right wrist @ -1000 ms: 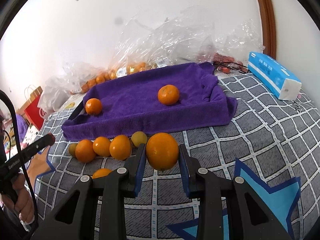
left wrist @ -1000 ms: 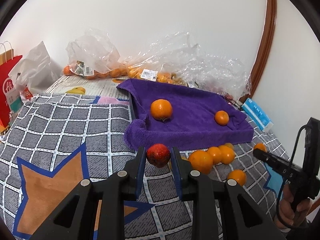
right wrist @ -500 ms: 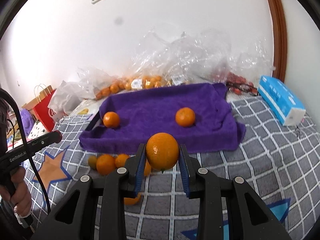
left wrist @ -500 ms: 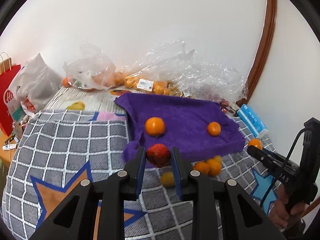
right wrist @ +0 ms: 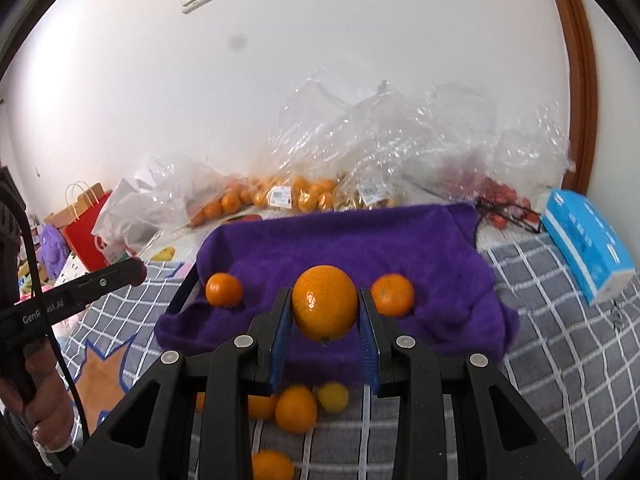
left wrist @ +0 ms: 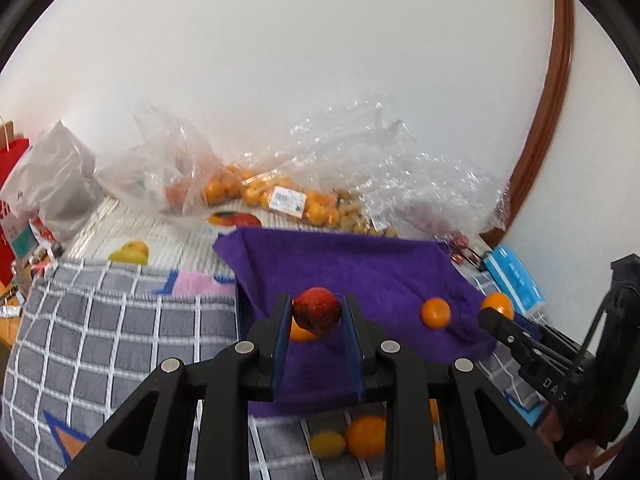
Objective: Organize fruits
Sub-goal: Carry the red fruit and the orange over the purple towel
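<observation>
At the far left a red paper bag (right wrist: pixel 86 236) stands beside a crumpled white bag (left wrist: pixel 52 184) on the edge of the grey checked blanket (left wrist: pixel 120 344). Next over, the left gripper (left wrist: pixel 316 316) is clamped on a small red fruit (left wrist: pixel 317 311), held in the air above the near-left part of the purple towel (left wrist: pixel 360 264). On that towel rest two loose oranges, one (right wrist: pixel 224 289) toward its left side and one (right wrist: pixel 392 295) nearer the middle. The right gripper (right wrist: pixel 325 312) is closed on a large orange (right wrist: pixel 324 302), held above the towel's front edge. Below it, a cluster of oranges (right wrist: pixel 296 408) and a yellowish fruit (right wrist: pixel 332 397) lie on the blanket just in front of the towel. Behind the towel, clear plastic bags (right wrist: pixel 380 140) of fruit are heaped against the wall. At the far right lies a blue tissue pack (right wrist: pixel 588 248).
</observation>
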`<state>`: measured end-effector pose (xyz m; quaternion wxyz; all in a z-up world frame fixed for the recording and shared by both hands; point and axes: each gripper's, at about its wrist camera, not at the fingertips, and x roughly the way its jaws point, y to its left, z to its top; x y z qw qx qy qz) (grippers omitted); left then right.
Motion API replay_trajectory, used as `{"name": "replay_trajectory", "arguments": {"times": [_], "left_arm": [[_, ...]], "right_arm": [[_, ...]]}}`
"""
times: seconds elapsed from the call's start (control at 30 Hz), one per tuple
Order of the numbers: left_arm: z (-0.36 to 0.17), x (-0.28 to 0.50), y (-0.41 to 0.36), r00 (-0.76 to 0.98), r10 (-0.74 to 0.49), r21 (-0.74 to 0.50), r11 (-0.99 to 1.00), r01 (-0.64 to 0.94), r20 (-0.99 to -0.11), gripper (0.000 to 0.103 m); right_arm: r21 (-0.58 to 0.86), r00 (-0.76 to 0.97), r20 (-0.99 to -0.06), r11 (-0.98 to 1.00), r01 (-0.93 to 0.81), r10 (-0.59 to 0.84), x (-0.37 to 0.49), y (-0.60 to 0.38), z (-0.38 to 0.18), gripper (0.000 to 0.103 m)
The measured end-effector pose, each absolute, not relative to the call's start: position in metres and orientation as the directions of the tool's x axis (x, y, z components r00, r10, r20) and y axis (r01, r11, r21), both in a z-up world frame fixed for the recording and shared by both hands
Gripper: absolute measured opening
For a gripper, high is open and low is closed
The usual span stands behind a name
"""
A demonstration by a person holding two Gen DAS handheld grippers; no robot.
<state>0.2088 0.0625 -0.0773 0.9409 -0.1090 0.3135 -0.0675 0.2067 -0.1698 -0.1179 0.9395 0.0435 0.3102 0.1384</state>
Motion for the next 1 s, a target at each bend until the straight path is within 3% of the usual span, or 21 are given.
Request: {"name": "replay_trajectory", "arguments": {"times": [1.0], "left_arm": [[-0.138,0.244,0.064,0.745,-0.221,-0.285,0.958,0.044,-0.629,0.024]], "right_arm": [[0.215,0.753,-0.615,0.968,-0.126,0.234,0.255,-0.195,-0.164,0.032]]}}
